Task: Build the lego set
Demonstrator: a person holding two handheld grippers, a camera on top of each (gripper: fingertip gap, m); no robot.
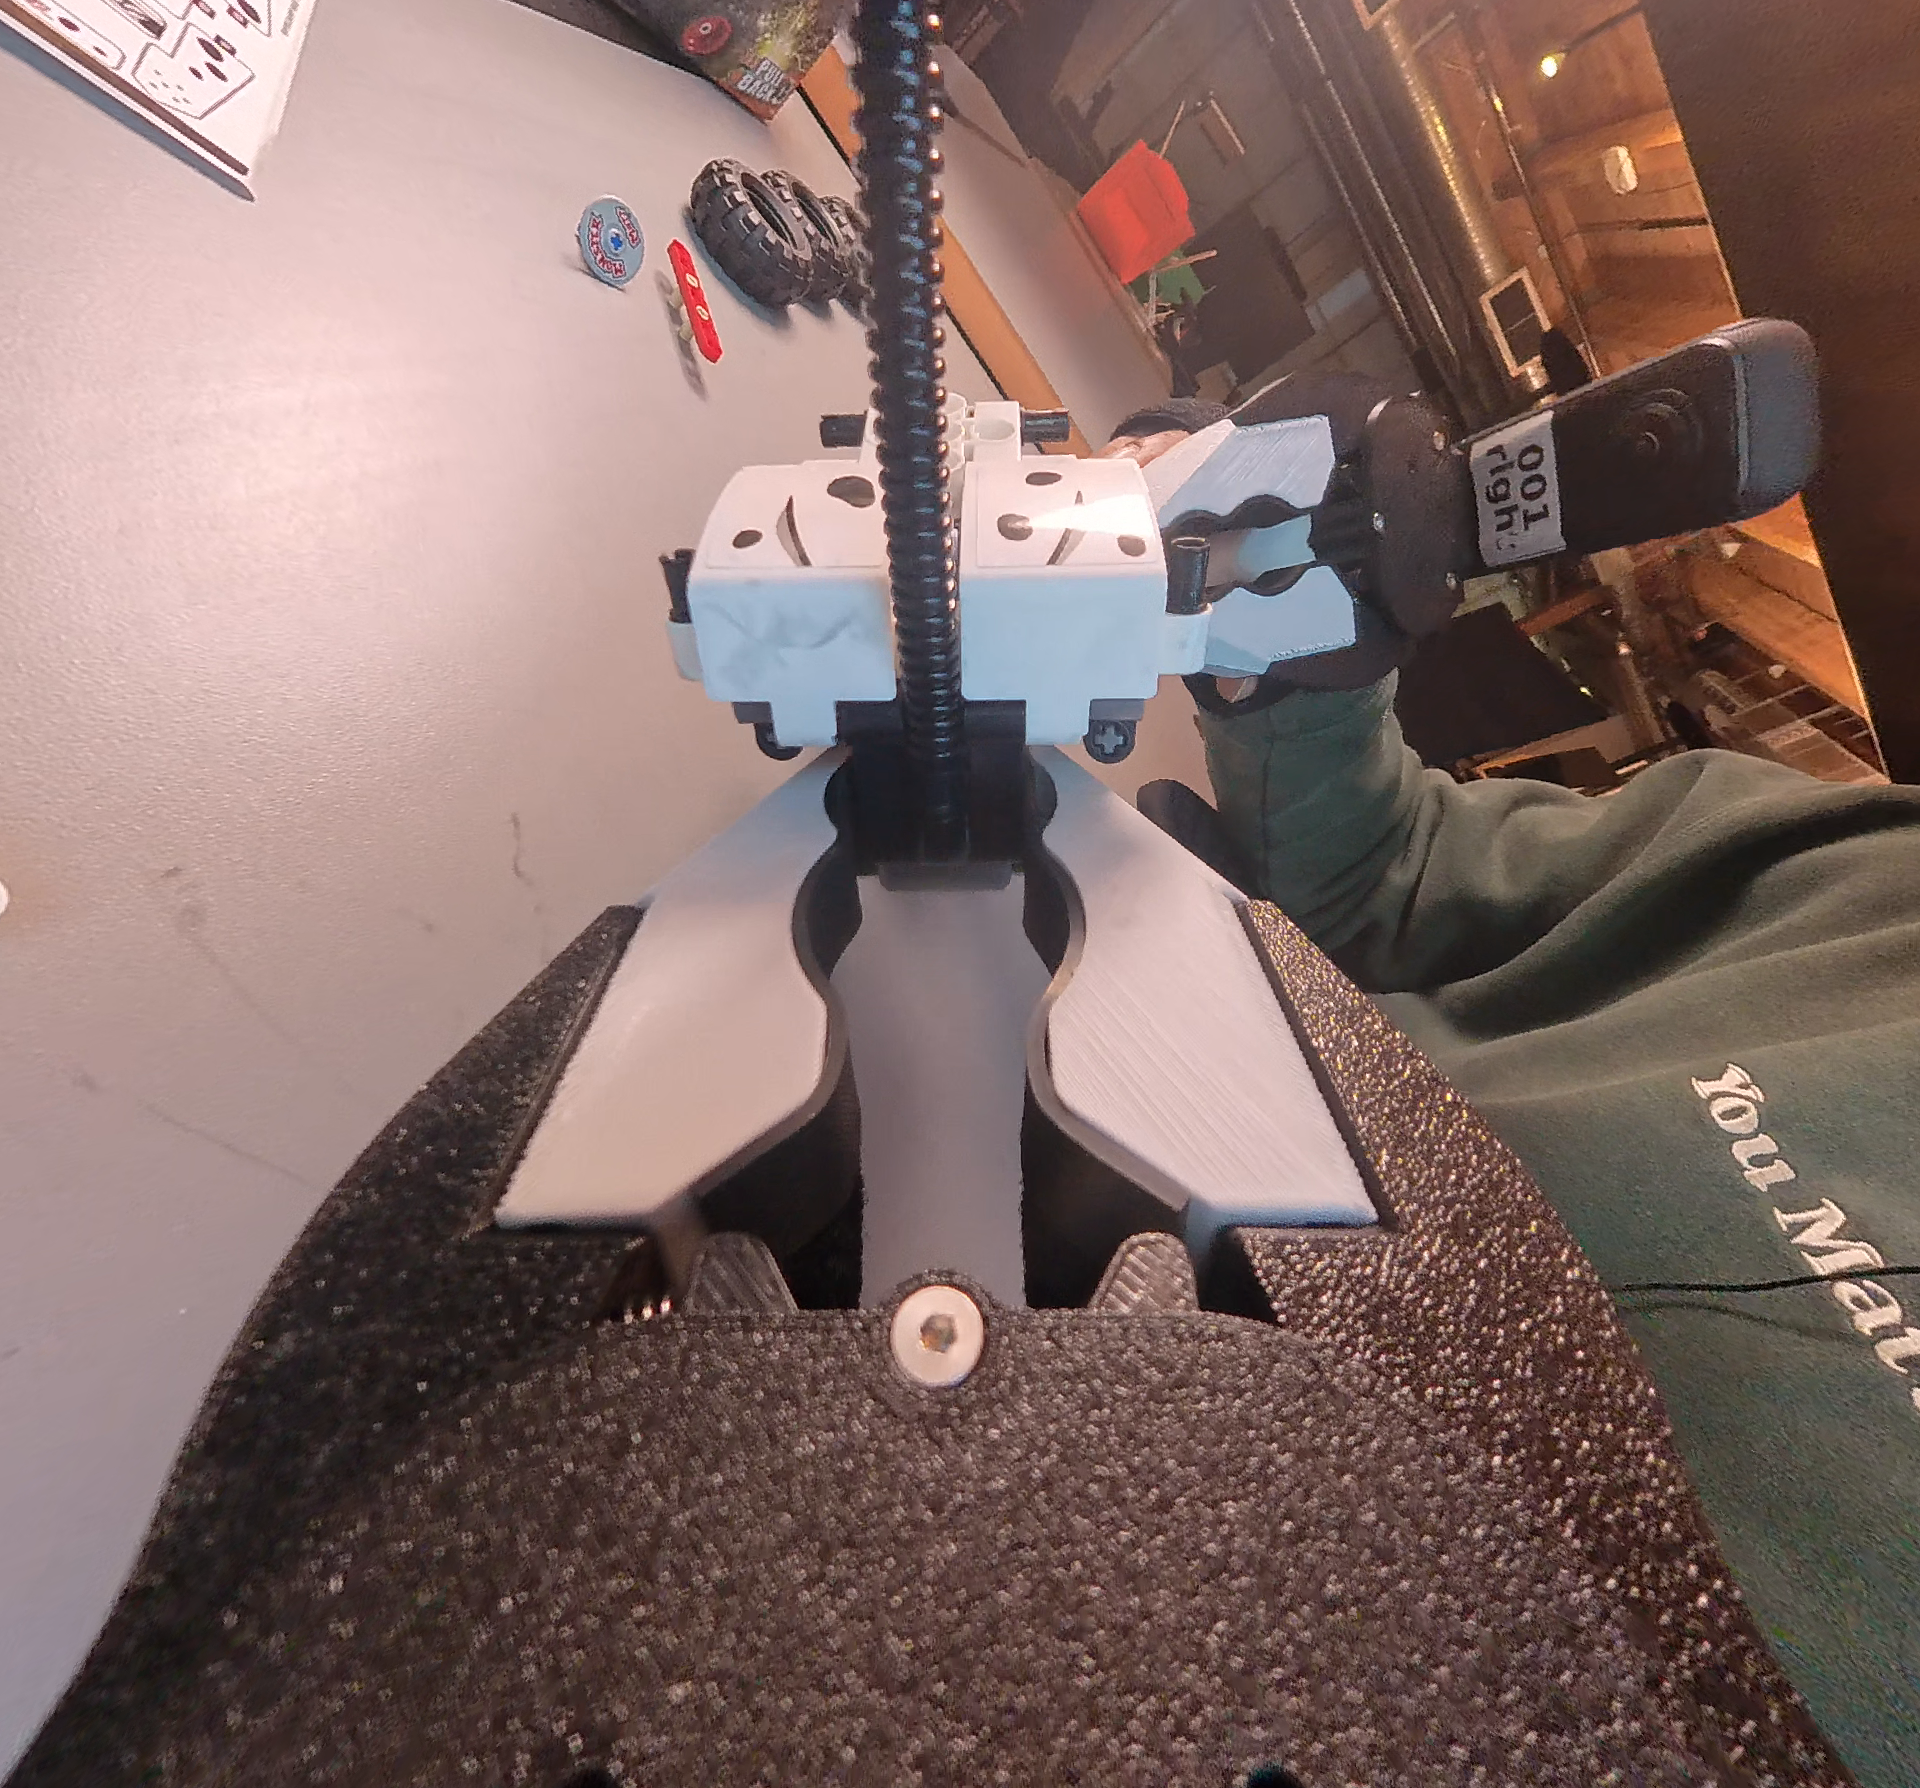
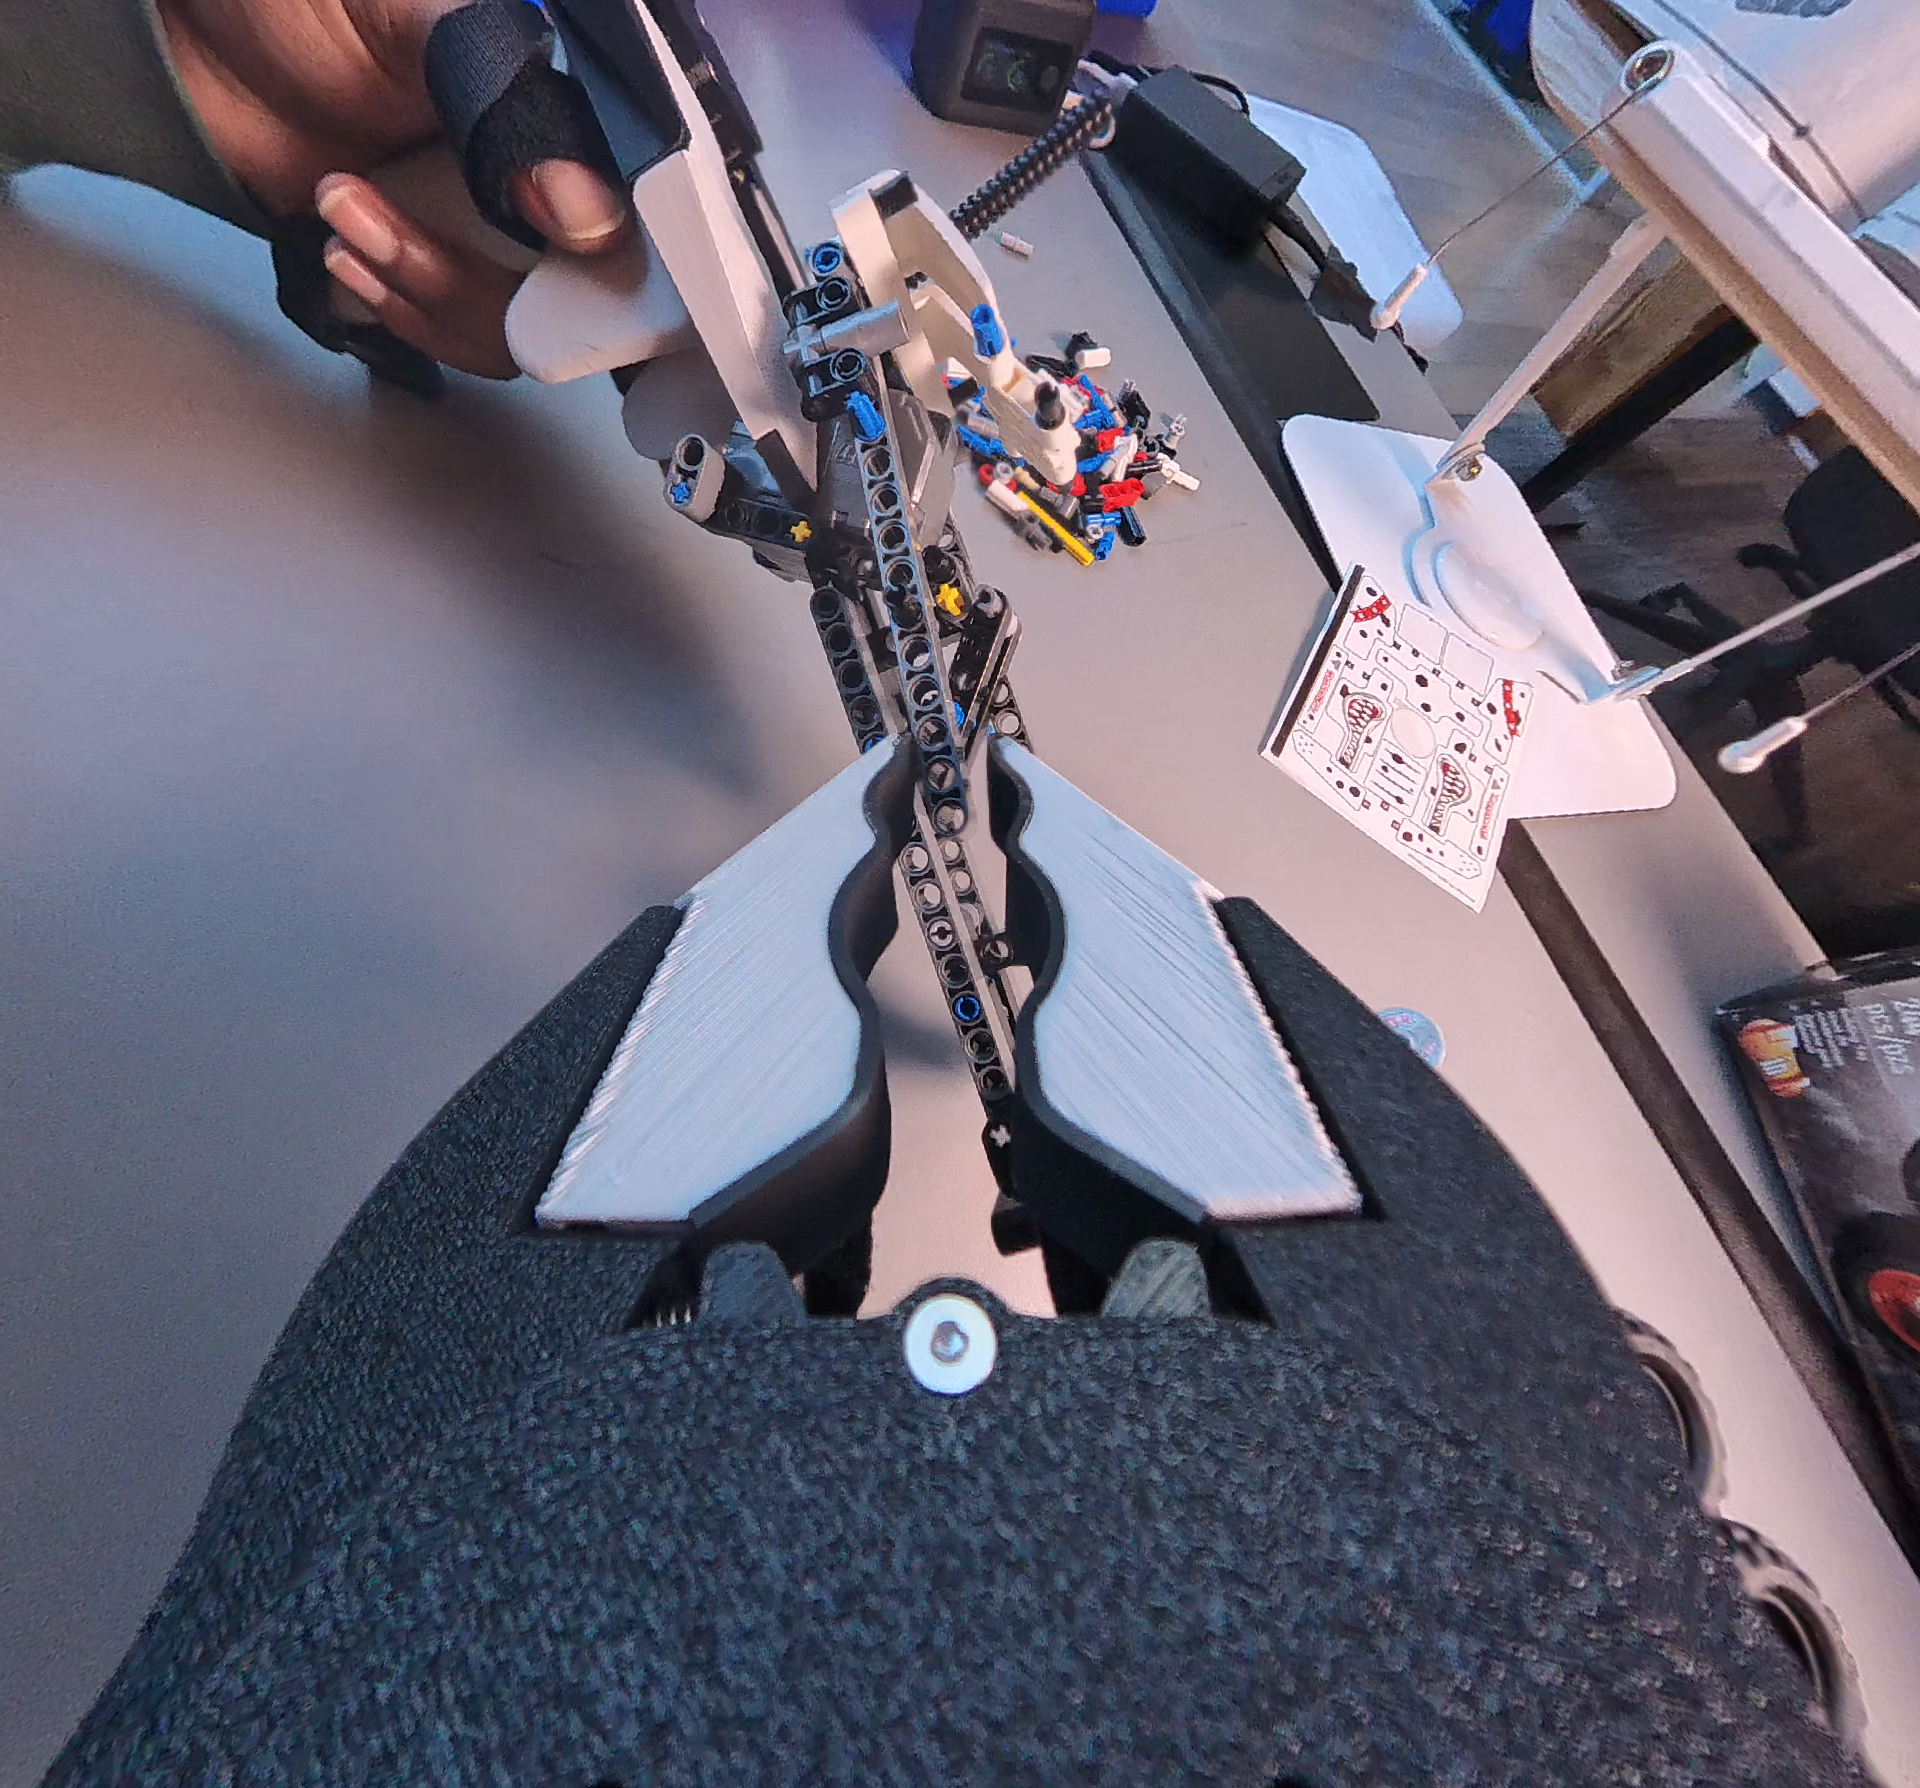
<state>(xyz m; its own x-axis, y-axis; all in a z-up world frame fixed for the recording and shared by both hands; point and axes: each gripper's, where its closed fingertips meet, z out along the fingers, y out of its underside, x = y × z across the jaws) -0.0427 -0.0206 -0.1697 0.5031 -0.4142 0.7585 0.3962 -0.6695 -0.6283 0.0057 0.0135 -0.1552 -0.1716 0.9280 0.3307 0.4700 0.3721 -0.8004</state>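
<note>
While the half-built lego model (image 1: 925,585) hung in the air above the grey table (image 1: 312,595), both grippers had hold of it. The left gripper (image 1: 940,803) had its fingers pinched on the black underside of the white spotted body, a ribbed black hose (image 1: 902,284) rising straight up the middle. The right gripper (image 2: 940,762) had clamped the long black beams (image 2: 914,658) of the frame between its fingertips, gripping from the model's far side. A hand (image 2: 343,128) steadied the left tool. On the table lay the black tyres (image 1: 774,226), a sticker sheet (image 2: 1403,741) and a loose pile of small parts (image 2: 1081,471), well apart from the model.
</note>
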